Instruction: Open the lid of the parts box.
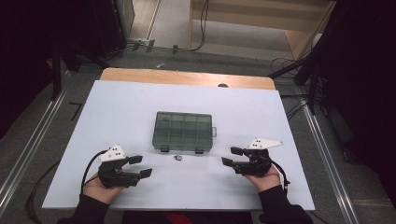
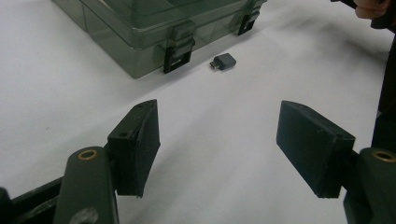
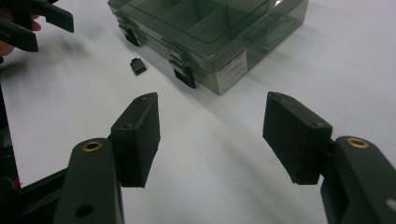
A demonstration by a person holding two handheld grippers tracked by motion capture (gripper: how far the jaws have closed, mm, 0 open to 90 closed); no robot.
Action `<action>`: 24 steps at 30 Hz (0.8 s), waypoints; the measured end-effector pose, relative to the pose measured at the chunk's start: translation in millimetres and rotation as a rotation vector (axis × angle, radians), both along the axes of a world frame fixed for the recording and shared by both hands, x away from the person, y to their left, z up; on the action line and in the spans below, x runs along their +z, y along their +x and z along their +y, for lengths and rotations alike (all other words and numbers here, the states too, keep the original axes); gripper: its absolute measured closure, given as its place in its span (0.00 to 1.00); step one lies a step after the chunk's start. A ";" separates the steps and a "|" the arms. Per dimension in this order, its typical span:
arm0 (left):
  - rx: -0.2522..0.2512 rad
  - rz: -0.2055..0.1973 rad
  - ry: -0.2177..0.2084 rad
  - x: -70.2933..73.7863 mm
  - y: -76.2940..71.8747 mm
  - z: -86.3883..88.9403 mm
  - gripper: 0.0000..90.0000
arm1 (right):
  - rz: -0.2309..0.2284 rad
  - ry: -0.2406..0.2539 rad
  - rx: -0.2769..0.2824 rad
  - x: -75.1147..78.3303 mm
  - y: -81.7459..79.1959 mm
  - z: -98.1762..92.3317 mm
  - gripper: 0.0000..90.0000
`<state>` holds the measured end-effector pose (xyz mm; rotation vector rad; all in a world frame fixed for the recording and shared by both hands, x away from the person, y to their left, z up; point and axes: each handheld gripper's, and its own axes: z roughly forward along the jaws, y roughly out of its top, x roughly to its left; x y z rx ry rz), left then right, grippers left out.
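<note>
A closed, smoky-clear compartment box (image 1: 183, 130) lies in the middle of the white table, its two dark latches facing me. Just in front of it sits a small dark adapter (image 1: 178, 158), also plain in the left gripper view (image 2: 223, 61) and the right gripper view (image 3: 137, 66). My left gripper (image 1: 141, 166) rests low at the front left, open, nothing between its jaws (image 2: 217, 147). My right gripper (image 1: 231, 156) rests at the front right, open and empty too (image 3: 212, 135). Both point inward toward the box (image 2: 154, 28) (image 3: 210, 32).
The white tabletop (image 1: 126, 107) ends in a wooden strip (image 1: 187, 77) at the far edge. Cables and dark stands lie on the floor beyond and at both sides. Metal rails (image 1: 28, 149) run along the floor left and right of the table.
</note>
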<state>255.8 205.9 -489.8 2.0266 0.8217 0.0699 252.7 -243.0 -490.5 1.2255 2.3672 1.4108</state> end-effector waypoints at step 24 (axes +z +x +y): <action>-0.007 0.000 -0.002 -0.6 0.3 1.2 0.34 | 0.000 -0.007 0.007 10.5 13.8 12.8 0.40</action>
